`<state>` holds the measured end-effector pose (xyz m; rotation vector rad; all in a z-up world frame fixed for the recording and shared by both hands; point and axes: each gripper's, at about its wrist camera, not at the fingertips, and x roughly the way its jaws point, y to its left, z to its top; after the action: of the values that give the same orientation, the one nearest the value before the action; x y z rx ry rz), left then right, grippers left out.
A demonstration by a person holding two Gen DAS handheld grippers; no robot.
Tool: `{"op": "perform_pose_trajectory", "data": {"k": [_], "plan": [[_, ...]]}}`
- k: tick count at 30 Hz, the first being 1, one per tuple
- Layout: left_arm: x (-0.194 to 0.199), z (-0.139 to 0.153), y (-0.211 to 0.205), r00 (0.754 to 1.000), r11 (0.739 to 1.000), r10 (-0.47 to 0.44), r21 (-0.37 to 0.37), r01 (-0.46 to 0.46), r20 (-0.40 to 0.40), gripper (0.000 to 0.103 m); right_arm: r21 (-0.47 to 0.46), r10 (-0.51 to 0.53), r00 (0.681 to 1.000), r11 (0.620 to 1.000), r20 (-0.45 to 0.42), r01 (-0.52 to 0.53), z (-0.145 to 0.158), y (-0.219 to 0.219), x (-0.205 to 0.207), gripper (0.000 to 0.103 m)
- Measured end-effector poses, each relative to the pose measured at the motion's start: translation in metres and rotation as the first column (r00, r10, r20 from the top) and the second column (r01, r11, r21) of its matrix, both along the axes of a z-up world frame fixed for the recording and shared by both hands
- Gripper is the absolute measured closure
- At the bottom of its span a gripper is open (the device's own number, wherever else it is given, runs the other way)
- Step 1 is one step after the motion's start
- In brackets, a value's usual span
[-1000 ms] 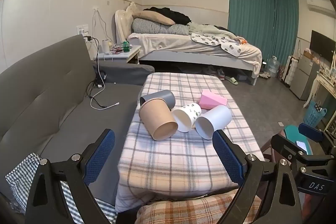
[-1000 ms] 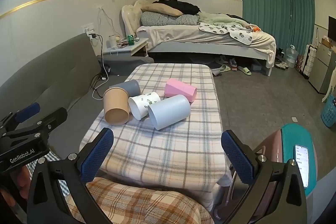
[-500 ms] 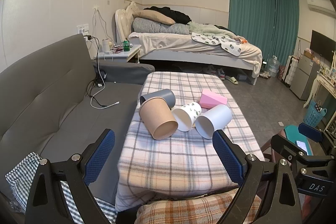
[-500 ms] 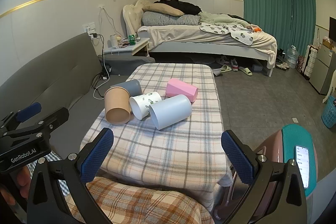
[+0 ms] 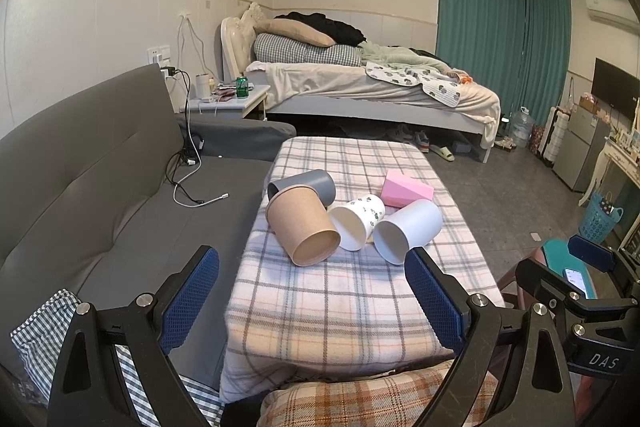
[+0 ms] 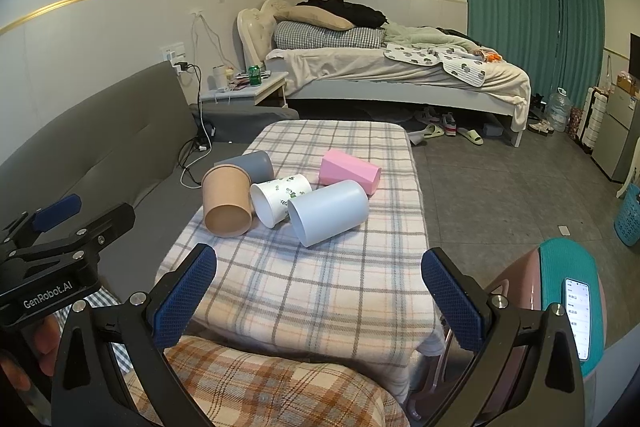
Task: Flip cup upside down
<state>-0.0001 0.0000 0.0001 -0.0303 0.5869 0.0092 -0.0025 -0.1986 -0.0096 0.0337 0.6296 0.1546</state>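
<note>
Five cups are seen lying on their sides near the middle of a bench (image 5: 352,311) covered by a plaid cloth. A tan cup (image 5: 302,229) lies at the left with its open mouth turned toward the cameras. A grey cup (image 5: 308,185) is pressed against it from behind. A white cup with a leaf print (image 5: 358,219) lies just right of the tan one, touching it. A pale blue cup (image 5: 408,231) lies further right, mouth toward the cameras, close beside the printed cup. A pink cup (image 5: 406,191) lies behind these two, toward the far end of the bench.

The left gripper (image 5: 312,297) is held low at the near end of the bench, well short of the cups. Its blue-padded fingers (image 5: 188,301) are spread wide apart and nothing is held between them. The right gripper (image 6: 318,301) is held likewise at the near end, with its fingers (image 6: 452,303) wide apart and empty. Each gripper can be seen at the edge of the other's view.

A grey sofa (image 5: 84,179) runs along the left of the bench, with cables lying on its seat. A bed (image 5: 360,87) stands against the far wall, and teal curtains (image 5: 500,47) hang at the right. A phone (image 6: 577,317) with a lit screen rests on a teal surface at the lower right.
</note>
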Motion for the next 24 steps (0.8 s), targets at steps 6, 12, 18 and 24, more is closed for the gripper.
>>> {"op": "perform_pose_trajectory", "data": {"k": [6, 12, 18, 24], "plan": [[0.0000, 0.0000, 0.0001, 1.000, 1.000, -0.001, -0.001, 0.001, 0.000, 0.006, 0.000, 0.000, 1.000, 1.000, 0.001, 0.000, -0.0003, 0.0006, 0.0001, 0.000], [0.0000, 0.0000, 0.0000, 1.000, 1.000, 0.001, 0.000, -0.001, 0.000, 0.006, -0.001, -0.002, 1.000, 1.000, 0.000, 0.002, -0.0002, 0.0006, 0.0002, 0.000], [0.0000, -0.0001, 0.0001, 1.000, 1.000, 0.000, 0.000, 0.000, -0.001, 0.006, 0.000, 0.000, 1.000, 1.000, 0.000, 0.000, -0.0011, 0.0013, 0.0003, 0.000], [0.0000, 0.0000, 0.0000, 1.000, 1.000, 0.000, -0.001, 0.000, 0.000, 0.006, 0.001, 0.003, 1.000, 1.000, -0.002, -0.003, -0.0012, 0.0023, 0.0001, 0.000]]}}
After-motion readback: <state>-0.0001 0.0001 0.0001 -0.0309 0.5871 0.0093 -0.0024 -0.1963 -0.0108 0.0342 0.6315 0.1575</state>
